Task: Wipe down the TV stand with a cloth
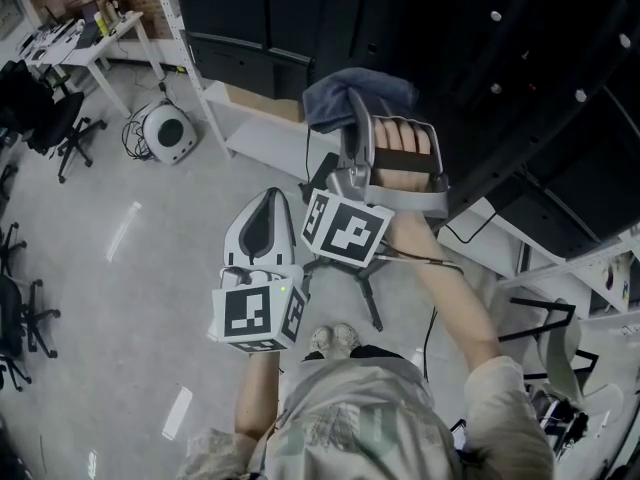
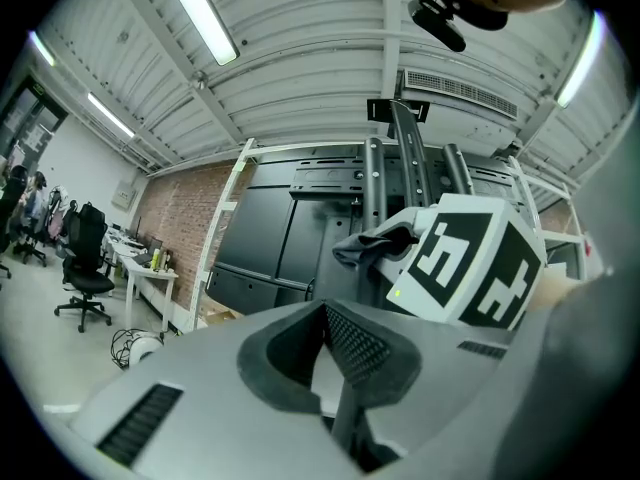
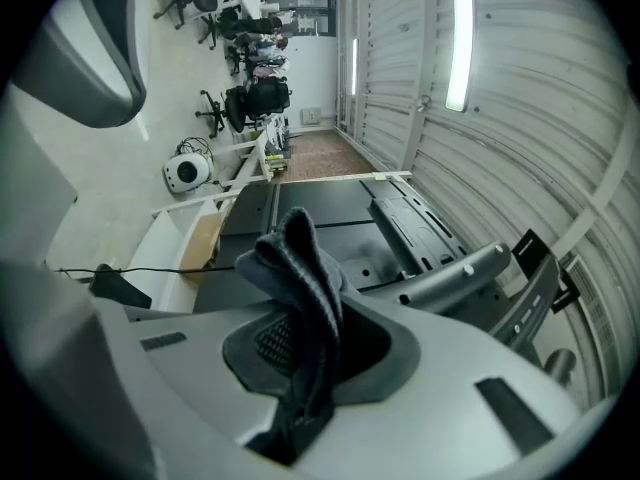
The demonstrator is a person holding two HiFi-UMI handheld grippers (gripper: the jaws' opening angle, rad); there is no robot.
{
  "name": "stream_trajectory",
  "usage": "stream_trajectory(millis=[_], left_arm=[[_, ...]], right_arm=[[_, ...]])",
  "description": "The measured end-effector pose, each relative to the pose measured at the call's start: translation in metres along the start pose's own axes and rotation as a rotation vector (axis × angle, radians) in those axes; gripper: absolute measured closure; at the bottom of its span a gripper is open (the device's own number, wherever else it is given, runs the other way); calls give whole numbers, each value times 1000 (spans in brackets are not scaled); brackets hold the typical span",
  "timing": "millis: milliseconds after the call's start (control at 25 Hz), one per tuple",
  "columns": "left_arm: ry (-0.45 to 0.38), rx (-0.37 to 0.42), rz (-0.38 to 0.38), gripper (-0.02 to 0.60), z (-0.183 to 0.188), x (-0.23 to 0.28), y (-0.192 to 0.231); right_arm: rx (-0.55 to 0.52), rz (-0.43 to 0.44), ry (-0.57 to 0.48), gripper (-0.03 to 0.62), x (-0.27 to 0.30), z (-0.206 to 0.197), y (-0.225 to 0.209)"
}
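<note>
My right gripper [image 1: 358,120] is shut on a grey-blue cloth [image 1: 355,94], held up against the black TV stand [image 1: 520,78]. In the right gripper view the cloth [image 3: 300,268] sticks up in folds from between the pads of the right gripper [image 3: 305,333], in front of the stand's black panel [image 3: 330,218] and its metal bracket arms [image 3: 450,278]. My left gripper [image 1: 262,213] hangs lower and nearer to me, shut with nothing in it. The left gripper view shows the left gripper [image 2: 325,343] pointing at the stand's upright posts [image 2: 400,168], with the cloth [image 2: 370,243] beside the right gripper's marker cube.
A white shelf unit [image 1: 260,128] lies on the floor at the stand's foot. A round white device [image 1: 166,130] with cables sits to its left. A desk [image 1: 90,43] and office chairs [image 1: 50,118] stand farther left. Black tripod legs [image 1: 365,293] are near my feet.
</note>
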State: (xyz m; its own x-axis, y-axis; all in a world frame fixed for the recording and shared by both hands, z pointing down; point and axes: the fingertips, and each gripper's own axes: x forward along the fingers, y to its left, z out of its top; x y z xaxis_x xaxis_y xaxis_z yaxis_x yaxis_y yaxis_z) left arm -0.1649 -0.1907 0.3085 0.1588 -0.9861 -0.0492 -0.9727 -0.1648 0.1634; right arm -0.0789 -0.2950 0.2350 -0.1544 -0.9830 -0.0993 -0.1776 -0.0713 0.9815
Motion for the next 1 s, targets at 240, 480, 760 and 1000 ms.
stream_trajectory(millis=[240, 480, 760, 1000], left_arm=[[15, -7, 11, 566, -9, -1, 3], [33, 4, 10, 566, -21, -2, 9], [70, 20, 10, 566, -36, -4, 12], [103, 18, 5, 566, -51, -6, 14]], right_arm=[[12, 61, 8, 537, -7, -7, 33], [27, 109, 18, 537, -11, -13, 62], [24, 177, 32, 537, -19, -20, 102], [19, 206, 40, 537, -26, -24, 129]])
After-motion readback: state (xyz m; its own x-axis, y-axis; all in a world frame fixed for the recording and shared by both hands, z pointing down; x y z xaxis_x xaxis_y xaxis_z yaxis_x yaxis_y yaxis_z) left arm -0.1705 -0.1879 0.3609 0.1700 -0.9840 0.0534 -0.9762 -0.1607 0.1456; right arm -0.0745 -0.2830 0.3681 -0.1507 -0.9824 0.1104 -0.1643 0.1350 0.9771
